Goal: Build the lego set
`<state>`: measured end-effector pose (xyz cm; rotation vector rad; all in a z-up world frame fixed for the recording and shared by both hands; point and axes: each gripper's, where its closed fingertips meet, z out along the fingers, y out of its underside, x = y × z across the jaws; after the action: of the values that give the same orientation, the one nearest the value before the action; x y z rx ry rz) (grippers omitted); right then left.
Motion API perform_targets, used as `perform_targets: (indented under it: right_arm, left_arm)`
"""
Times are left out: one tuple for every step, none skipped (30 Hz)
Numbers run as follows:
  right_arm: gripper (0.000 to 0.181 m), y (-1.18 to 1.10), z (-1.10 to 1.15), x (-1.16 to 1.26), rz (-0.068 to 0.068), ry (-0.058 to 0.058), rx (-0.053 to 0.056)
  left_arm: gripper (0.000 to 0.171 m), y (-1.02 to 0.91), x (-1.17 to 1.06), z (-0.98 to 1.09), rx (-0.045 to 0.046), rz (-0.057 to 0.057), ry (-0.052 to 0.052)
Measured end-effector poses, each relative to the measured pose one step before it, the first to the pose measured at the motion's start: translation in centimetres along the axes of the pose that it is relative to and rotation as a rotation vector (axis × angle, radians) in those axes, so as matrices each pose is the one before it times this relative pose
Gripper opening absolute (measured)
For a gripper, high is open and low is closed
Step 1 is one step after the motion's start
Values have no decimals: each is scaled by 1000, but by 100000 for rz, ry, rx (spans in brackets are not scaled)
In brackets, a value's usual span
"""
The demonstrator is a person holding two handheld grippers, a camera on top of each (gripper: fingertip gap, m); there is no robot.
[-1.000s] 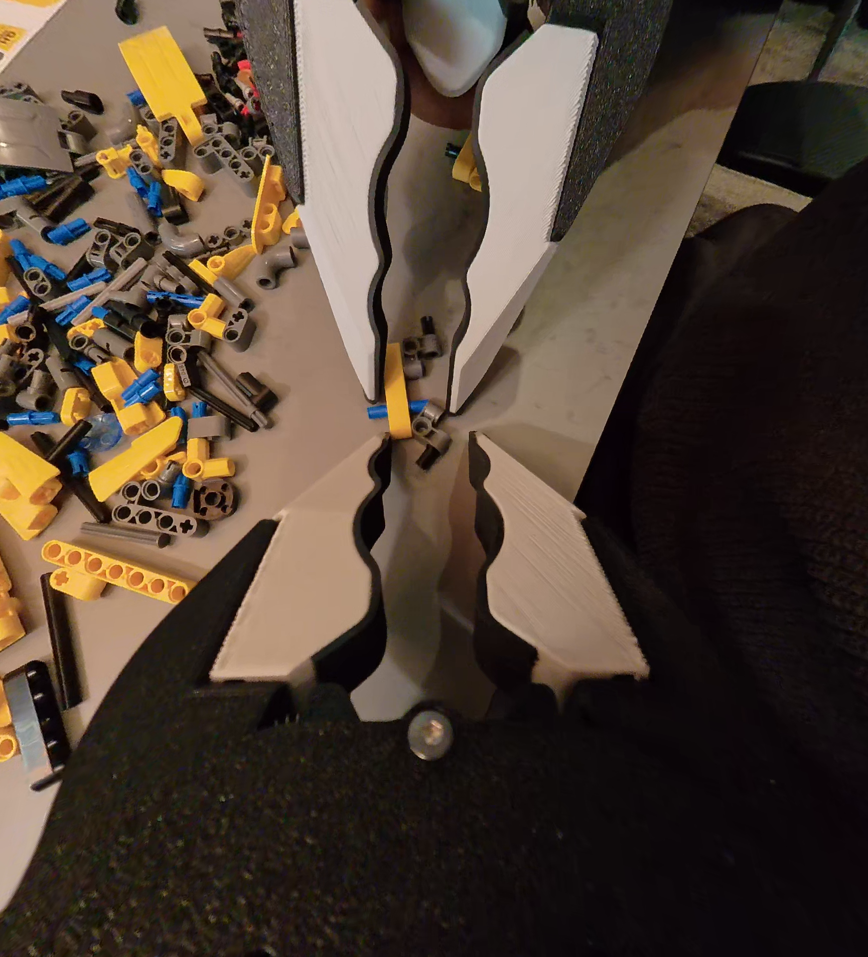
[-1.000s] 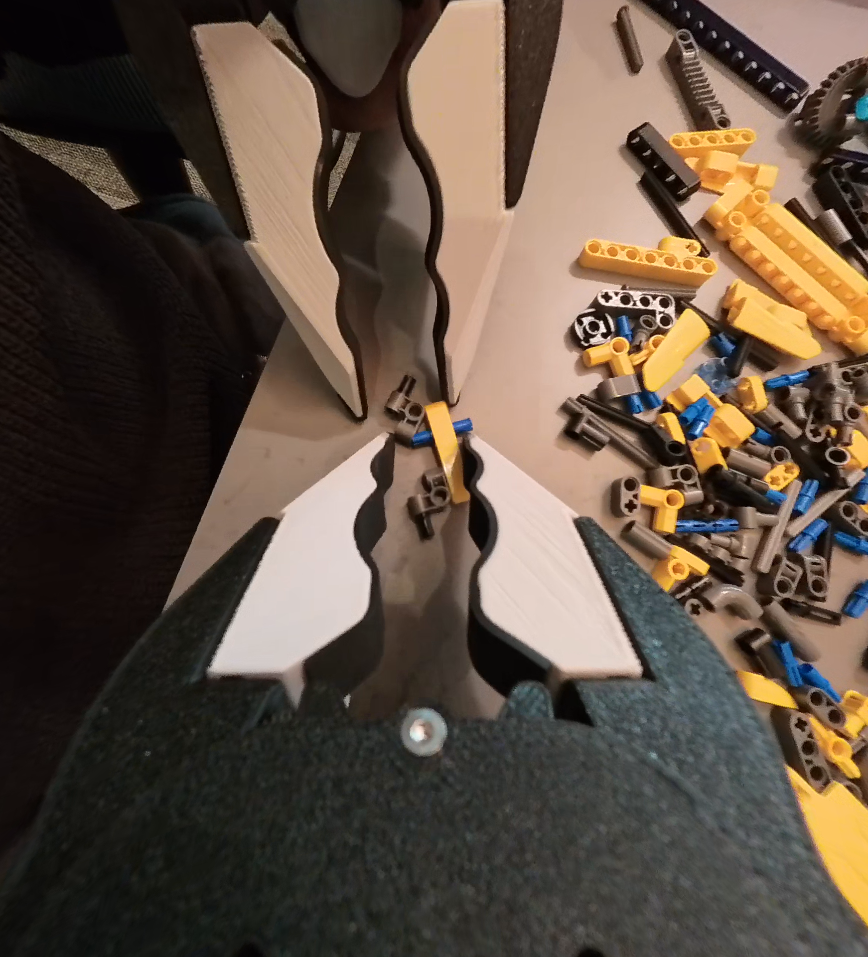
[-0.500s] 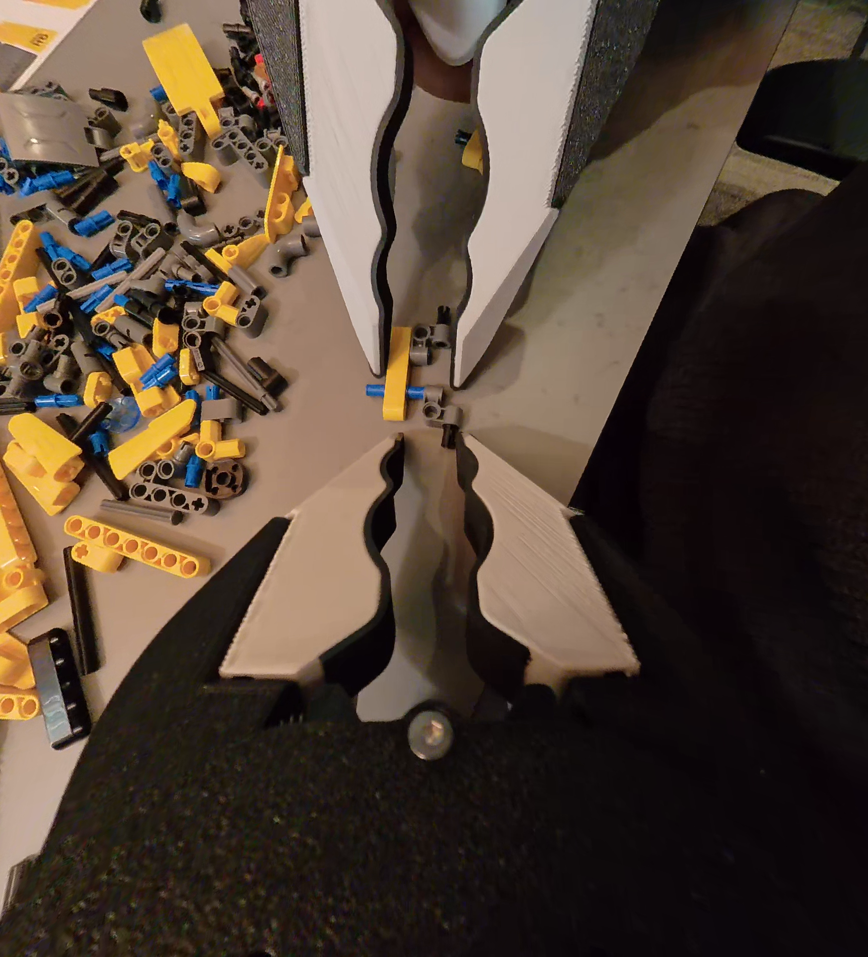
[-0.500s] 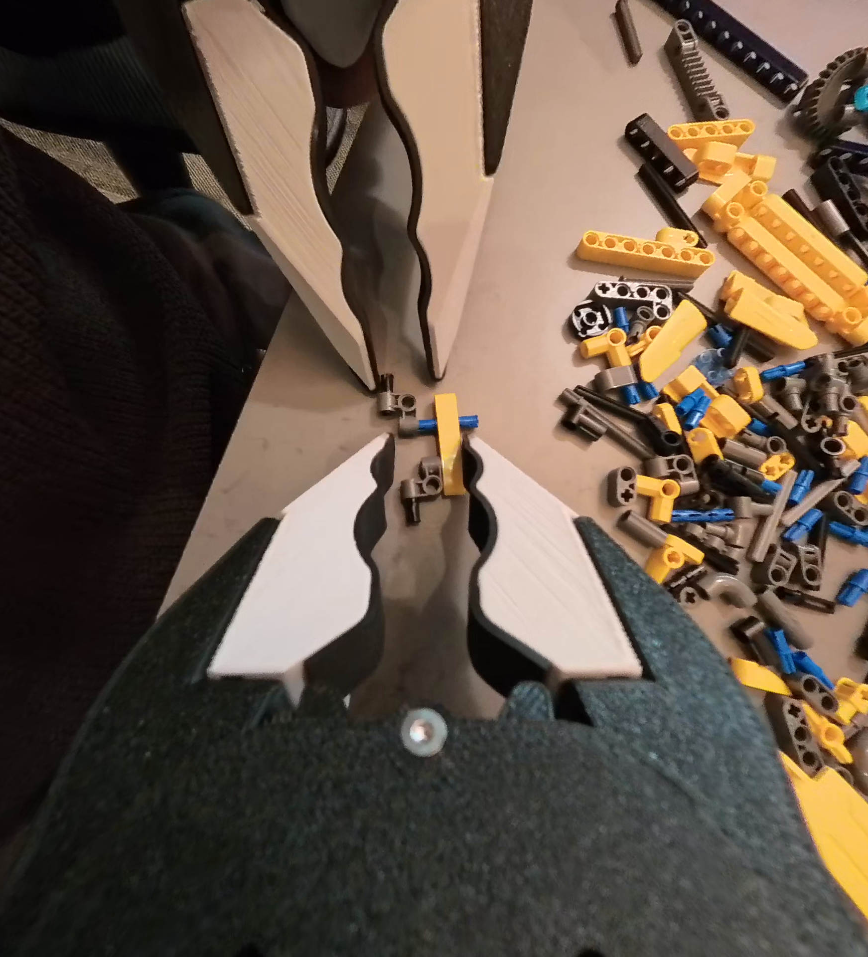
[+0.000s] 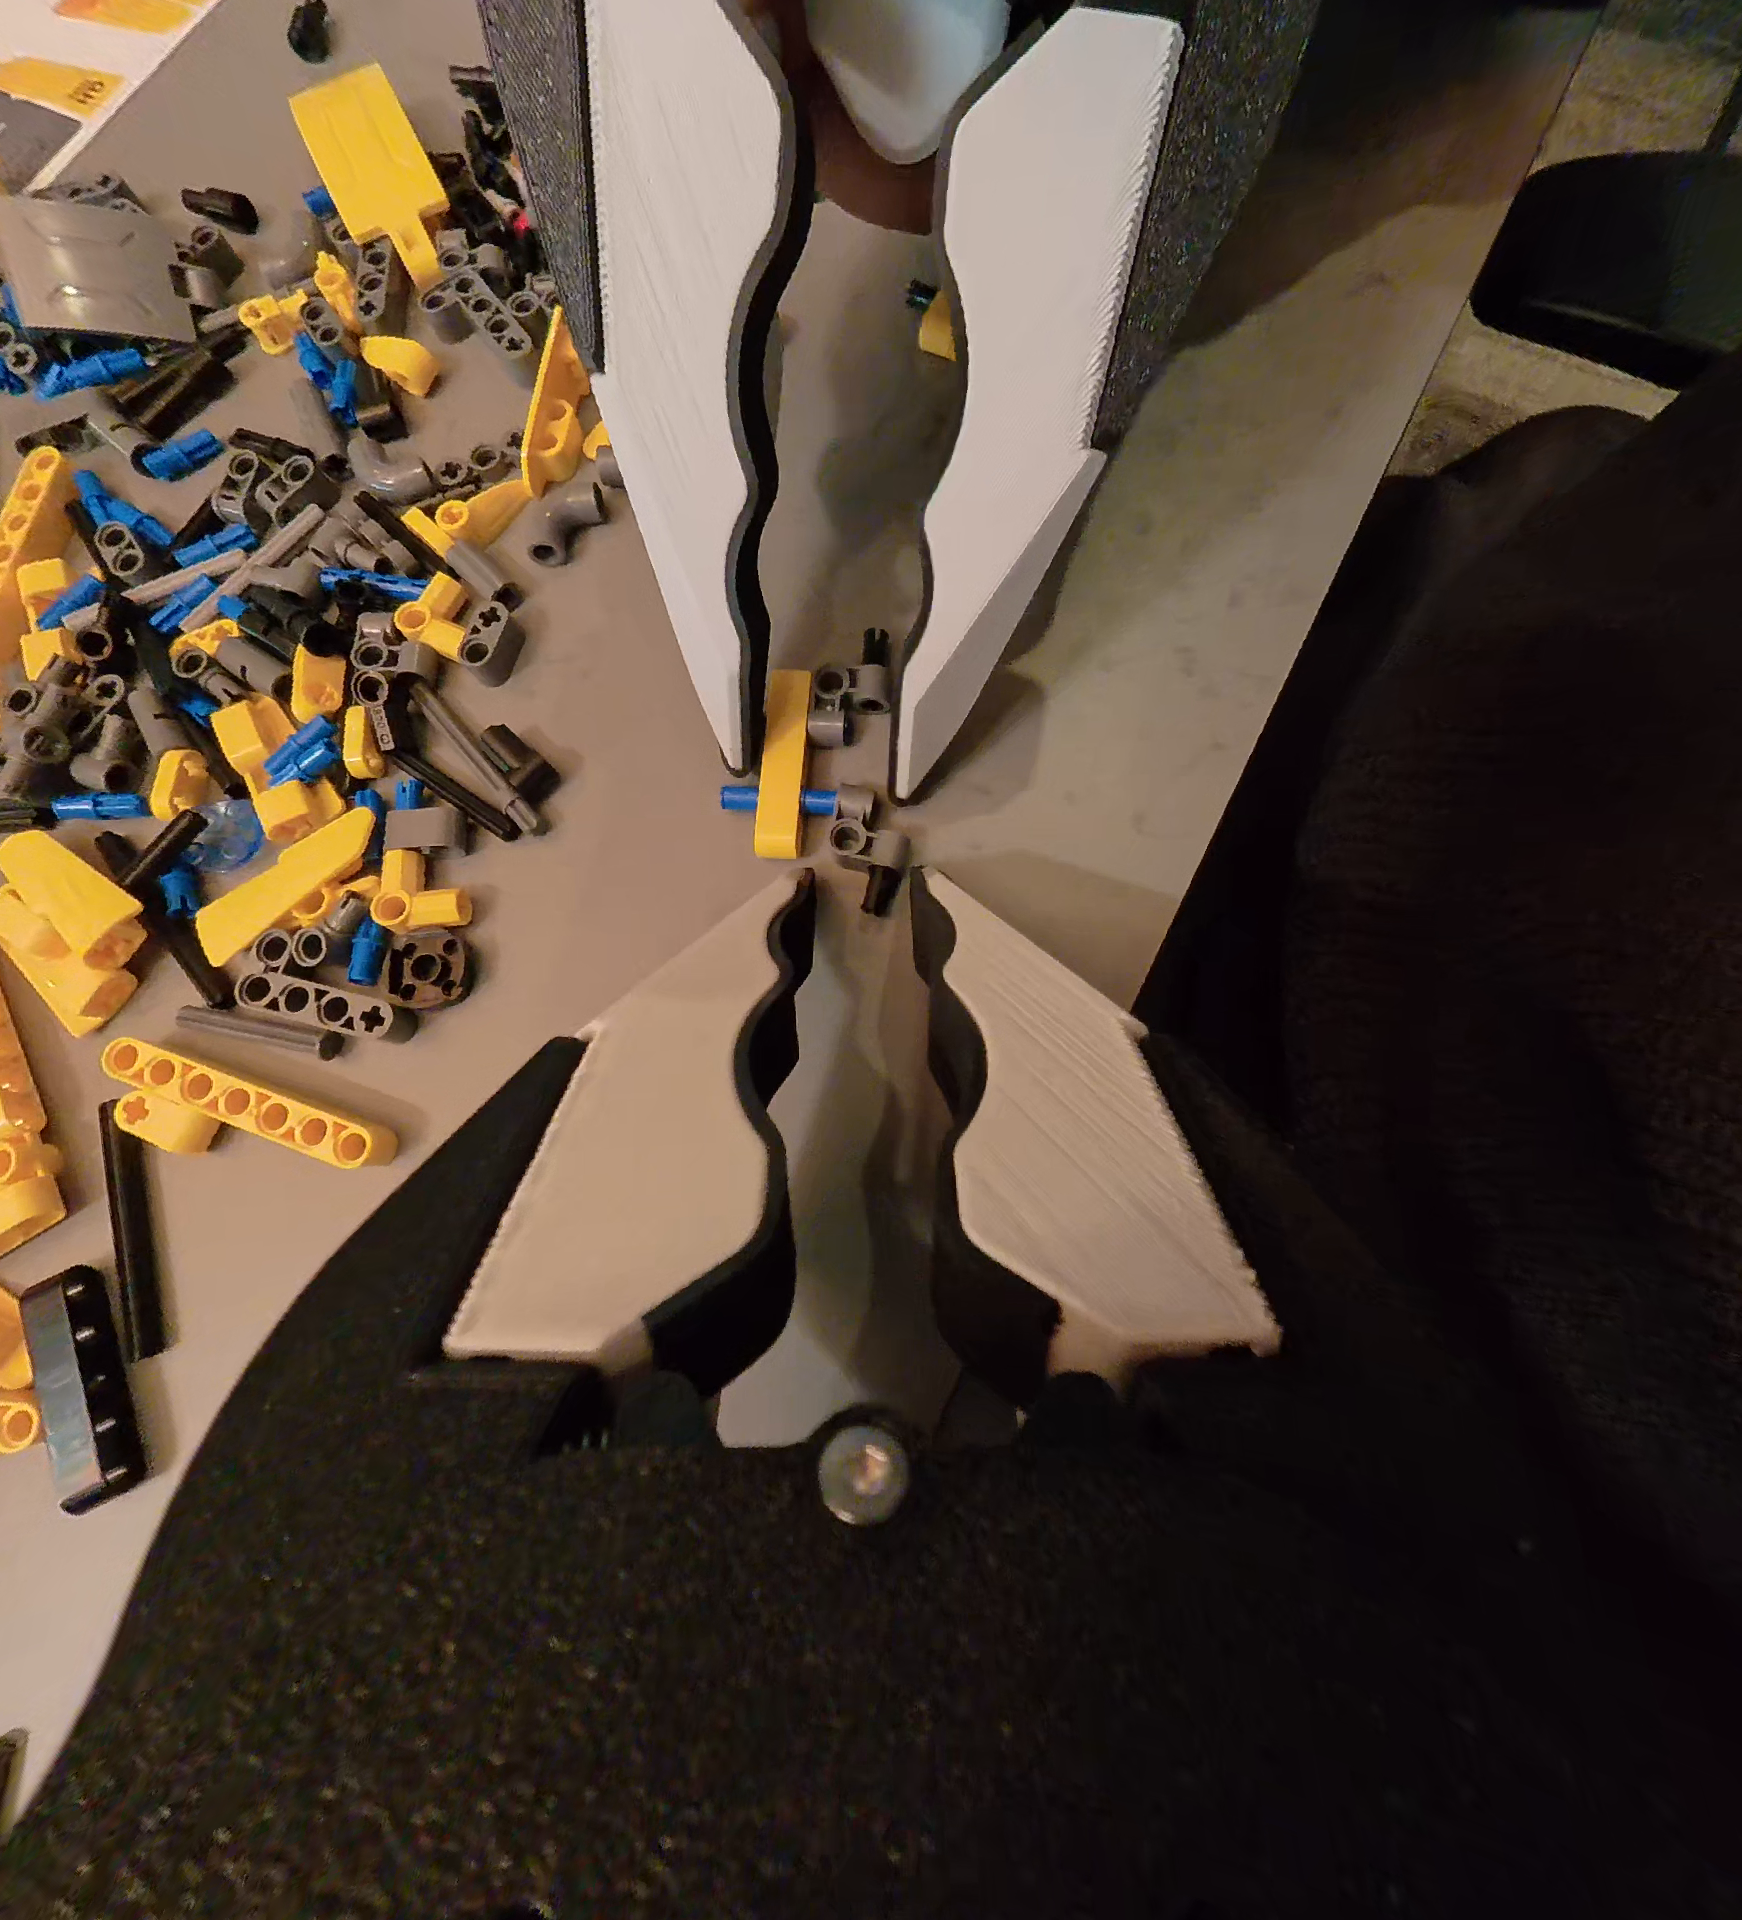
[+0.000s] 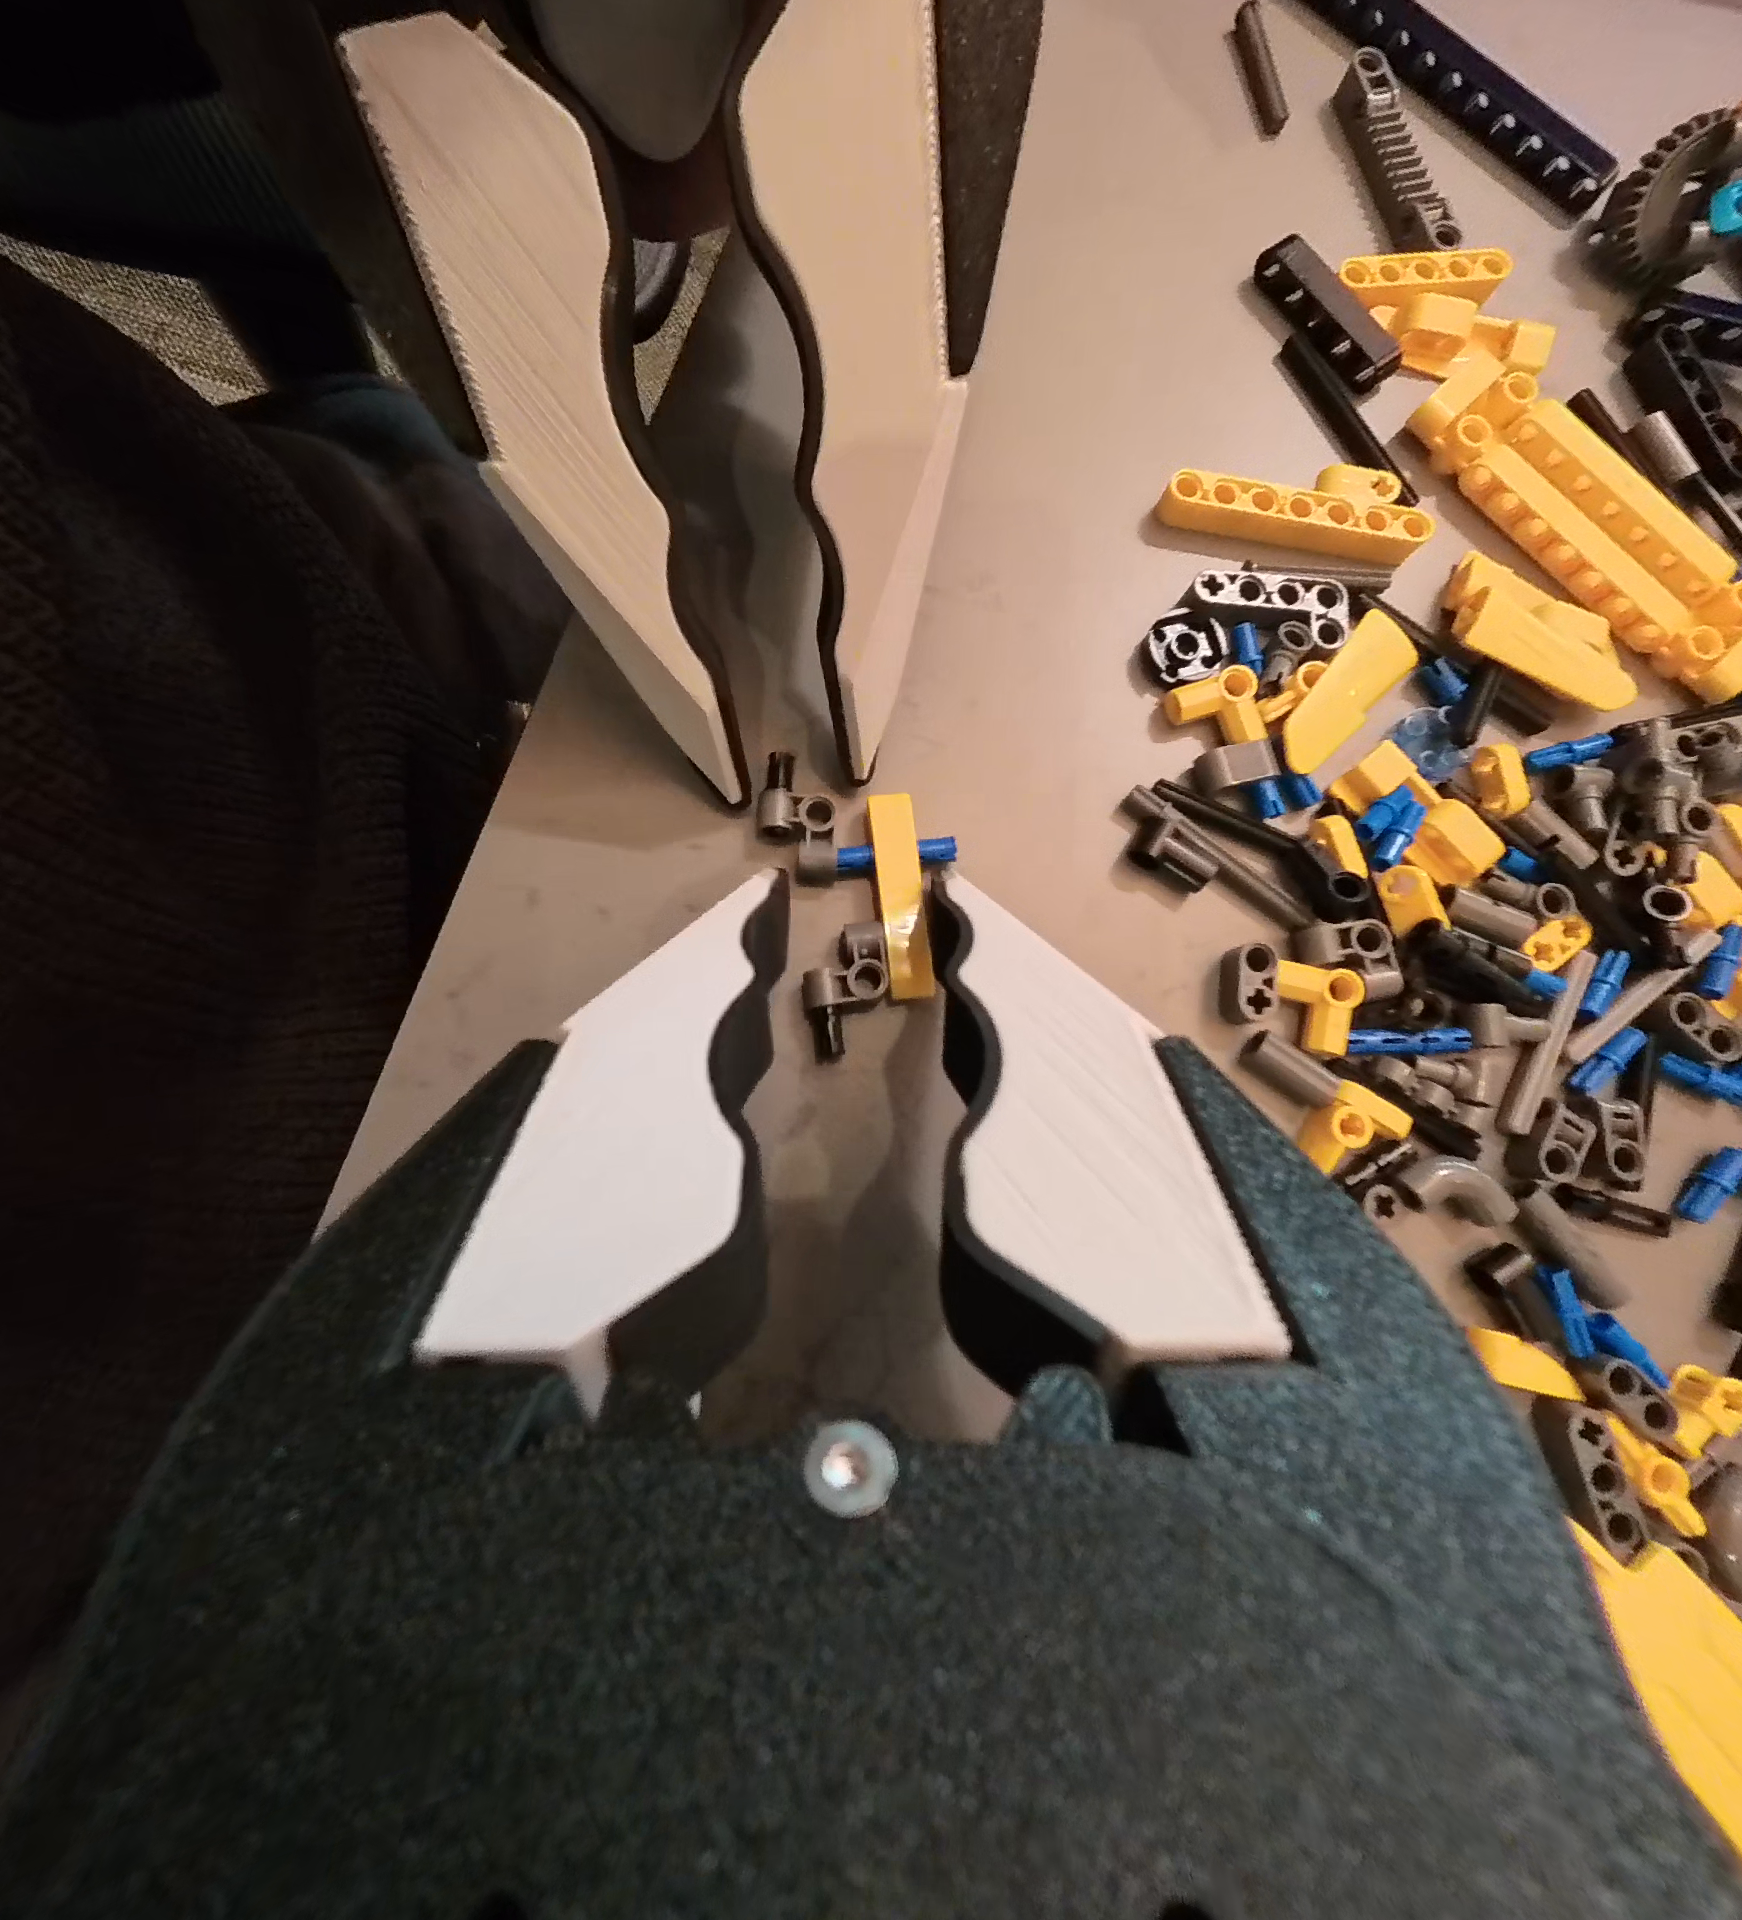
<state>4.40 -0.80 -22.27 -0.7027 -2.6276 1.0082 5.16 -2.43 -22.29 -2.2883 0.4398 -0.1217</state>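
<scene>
A small assembly lies on the grey table (image 5: 1137, 665) near its edge: a short yellow beam (image 5: 782, 764) with a blue pin (image 5: 739, 798) through it and grey connectors (image 5: 862, 836) with black pins. My left gripper (image 5: 862, 883) is narrowly open, with one black pin just between its tips. My right gripper (image 5: 820, 779) faces it from the far side. In the right wrist view, the right gripper (image 6: 856, 883) is open around the yellow beam (image 6: 896, 904), which leans on its right finger. The left gripper (image 6: 794, 784) stands just beyond a grey connector (image 6: 794, 812).
A wide pile of loose yellow, grey, black and blue pieces (image 5: 254, 665) covers the table beside the grippers and shows in the right wrist view (image 6: 1469, 883). A person's dark knit garment (image 5: 1521, 987) lies past the table edge. A black chair (image 5: 1656, 260) stands behind. Printed sheets (image 5: 5, 94) lie far left. My left and right fingertips are right by each other.
My left gripper's jaws have narrowed and it has drawn back a little from the assembly. The yellow beam has turned from tilted to straight between the two grippers.
</scene>
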Motion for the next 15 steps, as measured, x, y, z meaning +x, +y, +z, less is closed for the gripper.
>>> perform_targets:
  right_arm:
    - [27, 1, 0, 0, -22, -13, -5]
    - [27, -2, 1, -6, 49, -16, 17]
    - [27, 5, 8, 0, 50, 26, 12]
    - [26, 7, -6, 1, 32, -11, -2]
    - [26, 4, -2, -1, -23, 78, -50]
    - [25, 0, -10, 16, -87, 164, -68]
    - [25, 0, -13, 23, -68, 191, -23]
    - [25, -2, -14, 17, 10, 146, 35]
    - [25, -12, -18, 22, 75, 53, 53]
    - [25, -7, -12, -12, 128, -103, 91]
    - [25, -26, -11, -21, 191, -195, 156]
    - [25, -29, 3, -12, 167, -106, 178]
    - [25, -26, -11, -15, 91, -104, 136]
    - [25, -21, 15, -7, 98, -22, 79]
    - [25, -4, 4, 6, 78, 121, -18]
  left_arm:
    - [17, -7, 28, 3, 207, -153, -247]
    - [17, -12, 20, 9, 197, -118, -262]
    - [17, -6, 23, -10, 168, -178, -221]
    - [17, -2, 31, 3, 127, -112, -183]
    - [16, -15, 27, 12, 163, 83, -309]
    - [16, -21, 29, 2, 155, 203, -393]
    - [15, -20, 31, 19, 132, 143, -298]
    - [14, -16, 64, 19, 95, -115, -33]
    - [13, -22, 40, 39, 139, -232, -87]
    - [12, -28, 36, 32, 113, -190, -151]
    - [12, -17, 22, 23, 83, -37, -202]
    - [11, -26, -14, 20, 69, -141, -417]
    - [10, -21, 4, 35, 14, -278, -249]
    - [10, -24, 31, 34, 39, -244, -195]
    - [9, -30, 17, 31, -8, -277, -289]
